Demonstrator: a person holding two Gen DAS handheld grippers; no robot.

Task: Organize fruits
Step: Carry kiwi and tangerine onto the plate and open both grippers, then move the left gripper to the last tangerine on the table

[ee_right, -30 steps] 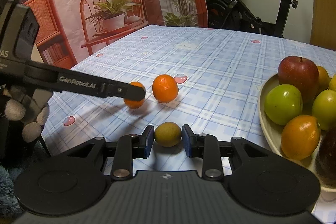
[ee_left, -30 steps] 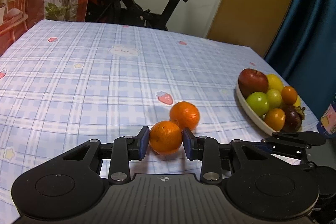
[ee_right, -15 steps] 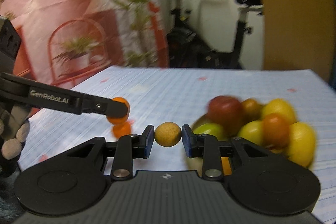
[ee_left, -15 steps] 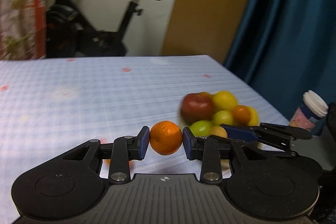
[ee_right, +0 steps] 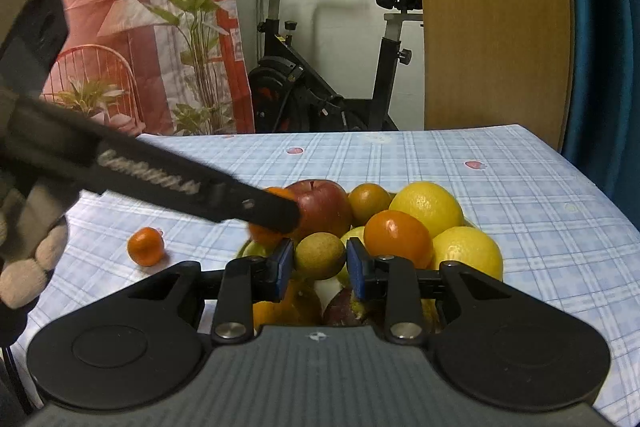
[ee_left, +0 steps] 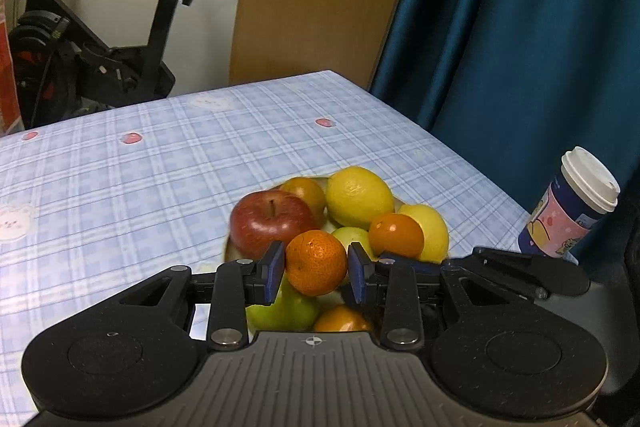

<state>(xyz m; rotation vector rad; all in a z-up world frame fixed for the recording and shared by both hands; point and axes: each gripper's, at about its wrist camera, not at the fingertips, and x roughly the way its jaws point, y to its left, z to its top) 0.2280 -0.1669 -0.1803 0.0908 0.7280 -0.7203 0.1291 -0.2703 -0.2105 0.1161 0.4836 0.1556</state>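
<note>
Left wrist view: you hold the mandarin clamped between the blue pads of the left gripper, clear of the tablecloth and hanging over the near side of the fruit plate, just in front of the red apple. Right wrist view: the right gripper is clenched on a small brown-green fruit, also carried above the pile.

Judgement: the plate is already heaped, so placing is the delicate part. Lower each fruit into a hollow between neighbours, not onto a crown, and let it rest before you part the pads; a fruit dropped from height is likely to roll off or dislodge the lemon. Set one down at a time, since both tools crowd the same near edge.

One loose orange lies on the tablecloth, apart from the plate.

Pose: both grippers tilt downward toward the plate, the left crossing in front of the right camera from the left.
</note>
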